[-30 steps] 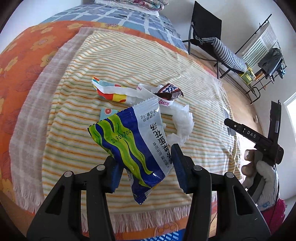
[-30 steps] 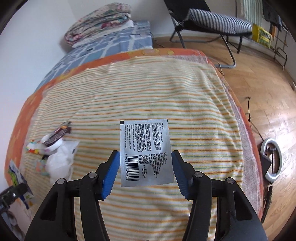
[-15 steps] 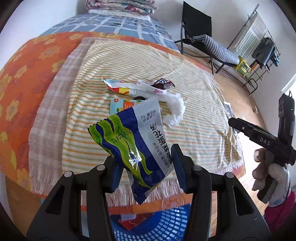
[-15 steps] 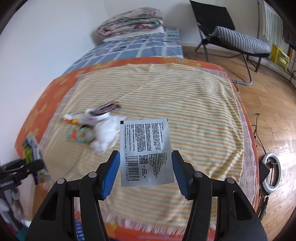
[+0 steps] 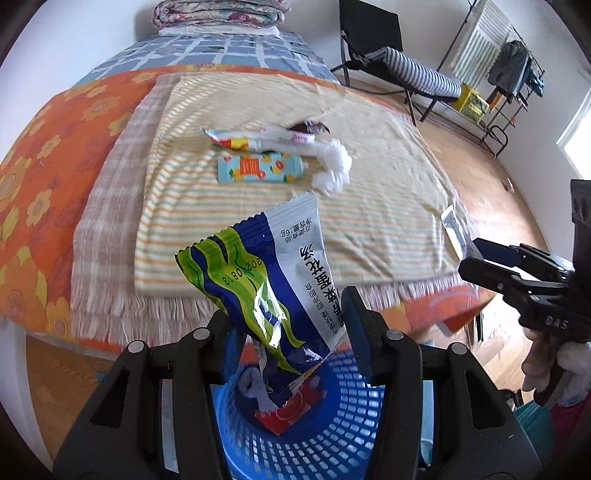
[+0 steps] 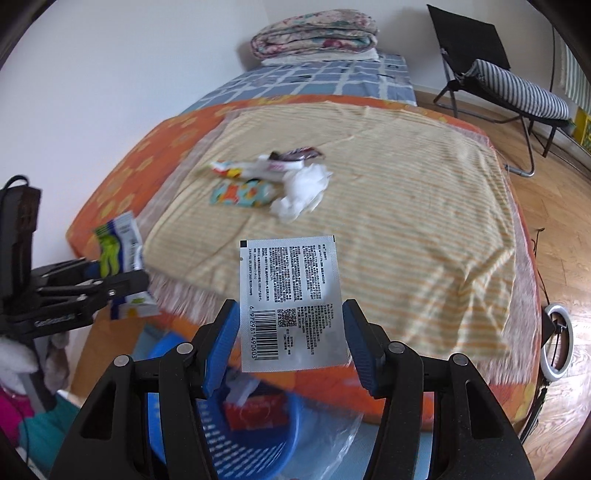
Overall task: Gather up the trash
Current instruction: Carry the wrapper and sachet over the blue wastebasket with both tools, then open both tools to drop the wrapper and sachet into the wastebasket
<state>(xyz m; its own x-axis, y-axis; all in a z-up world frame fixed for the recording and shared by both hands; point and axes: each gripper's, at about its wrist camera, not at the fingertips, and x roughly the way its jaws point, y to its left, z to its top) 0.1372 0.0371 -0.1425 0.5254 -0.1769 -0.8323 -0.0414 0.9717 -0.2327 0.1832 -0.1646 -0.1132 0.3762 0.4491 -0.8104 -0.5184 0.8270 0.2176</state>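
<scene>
My left gripper [image 5: 288, 317] is shut on a blue, green and white snack wrapper [image 5: 266, 273], held right over a blue mesh trash basket [image 5: 314, 435] on the floor. My right gripper [image 6: 291, 332] is shut on a flat silver sachet [image 6: 293, 295] printed with a barcode, just above and right of the same basket [image 6: 251, 443]. On the striped blanket [image 5: 369, 206] lie a teal fruit-print packet [image 5: 258, 169], a red-yellow-white wrapper [image 5: 251, 139], a dark candy wrapper [image 5: 308, 127] and a crumpled white tissue [image 5: 332, 170]. The basket holds a red wrapper [image 5: 291, 406].
The bed has an orange flowered cover [image 5: 48, 147] and folded quilts [image 6: 314, 33] at its head. A black folding chair with a striped cushion [image 6: 513, 88] stands on the wood floor. A ring light [image 6: 557, 339] lies on the floor at the right. A clear plastic bag [image 6: 332, 443] lies beside the basket.
Both grippers have drawn back from the blanket past the bed's edge, each still holding its piece. The blue basket has come into view beneath them.
</scene>
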